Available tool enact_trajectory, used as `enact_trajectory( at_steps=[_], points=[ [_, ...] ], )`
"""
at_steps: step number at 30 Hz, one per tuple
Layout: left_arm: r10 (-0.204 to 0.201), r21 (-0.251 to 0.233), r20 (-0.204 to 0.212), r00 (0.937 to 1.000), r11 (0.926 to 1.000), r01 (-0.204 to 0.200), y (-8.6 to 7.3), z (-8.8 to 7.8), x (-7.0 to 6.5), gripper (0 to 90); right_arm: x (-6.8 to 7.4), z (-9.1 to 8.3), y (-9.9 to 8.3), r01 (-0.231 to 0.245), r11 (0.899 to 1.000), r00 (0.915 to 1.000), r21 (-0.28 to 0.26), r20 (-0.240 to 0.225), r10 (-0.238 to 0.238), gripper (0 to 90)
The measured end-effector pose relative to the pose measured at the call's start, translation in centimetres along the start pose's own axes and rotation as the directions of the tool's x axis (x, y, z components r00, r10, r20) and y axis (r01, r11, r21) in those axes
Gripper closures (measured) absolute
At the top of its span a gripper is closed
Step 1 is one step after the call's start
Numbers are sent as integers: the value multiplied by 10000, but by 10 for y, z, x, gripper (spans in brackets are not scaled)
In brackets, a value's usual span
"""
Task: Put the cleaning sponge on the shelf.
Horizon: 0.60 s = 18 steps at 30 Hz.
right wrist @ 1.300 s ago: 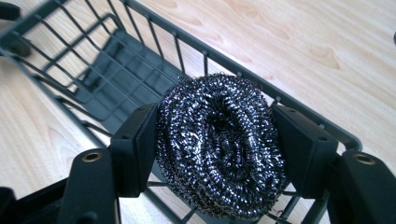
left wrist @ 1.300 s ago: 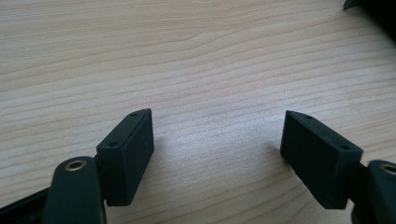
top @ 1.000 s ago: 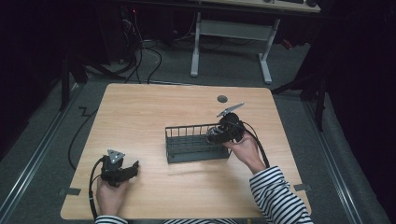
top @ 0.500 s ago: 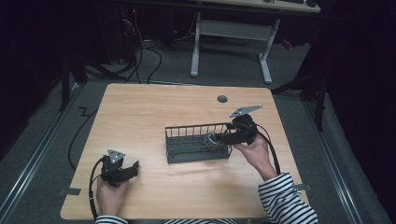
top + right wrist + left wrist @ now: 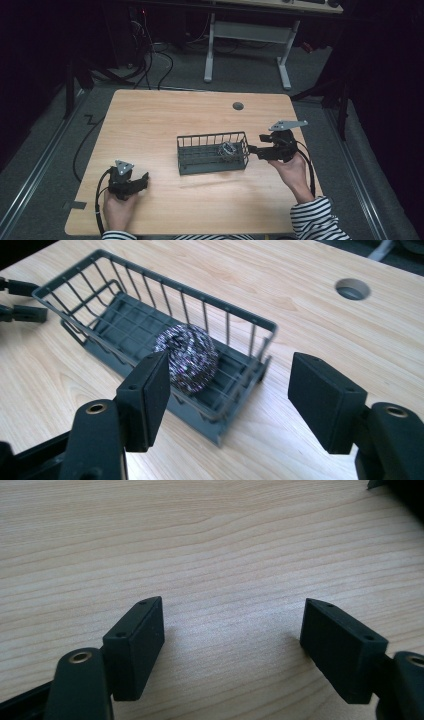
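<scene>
Wire basket stands mid-table w/ open top, steel scourer at its right end; bare wood table all round; right gripper just beside basket's right end; cable hole beyond.

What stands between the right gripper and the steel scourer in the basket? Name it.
The basket's end wall of wire bars stands between the right gripper and the steel scourer, which lies inside that end. From above nothing visible covers it; the basket is open-topped.

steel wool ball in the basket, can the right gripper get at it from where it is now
Probably yes: the right gripper is open just outside the wire basket, whose top is open, and the steel wool ball lies uncovered at the near end.
</scene>
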<state>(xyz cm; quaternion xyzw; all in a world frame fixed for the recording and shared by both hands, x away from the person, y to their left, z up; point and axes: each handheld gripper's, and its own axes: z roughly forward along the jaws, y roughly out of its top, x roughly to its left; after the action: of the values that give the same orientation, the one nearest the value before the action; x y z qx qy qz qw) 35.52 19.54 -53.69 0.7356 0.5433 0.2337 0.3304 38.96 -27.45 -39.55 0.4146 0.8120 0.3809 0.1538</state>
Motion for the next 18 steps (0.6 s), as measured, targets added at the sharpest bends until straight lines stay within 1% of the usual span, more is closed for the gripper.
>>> enact_trajectory(
  at_steps=[3,5,8,9,12,18],
  points=[
    [0,0,-2,10000,10000,0,0,0,0,261,-3,-8,-3,-101,9998,9999,-145,106,102,337],
    [-1,0,0,10000,10000,1,0,0,0,261,-4,-16,-6,-120,9994,9998,-338,172,126,339],
    [-2,0,1,10000,10000,2,0,0,0,262,-5,-21,-9,-131,9989,9997,-451,206,140,344],
    [-2,-1,1,10000,10000,2,0,0,0,262,-6,-22,-11,-213,9984,9996,-517,173,222,346],
    [-3,-2,1,10000,10000,3,0,0,0,262,-9,-24,-20,-374,9985,9989,-392,264,385,347],
    [-3,-1,-1,10000,10000,3,0,0,0,262,-14,-30,-38,-702,9958,9970,-588,297,720,349]
  ],
)
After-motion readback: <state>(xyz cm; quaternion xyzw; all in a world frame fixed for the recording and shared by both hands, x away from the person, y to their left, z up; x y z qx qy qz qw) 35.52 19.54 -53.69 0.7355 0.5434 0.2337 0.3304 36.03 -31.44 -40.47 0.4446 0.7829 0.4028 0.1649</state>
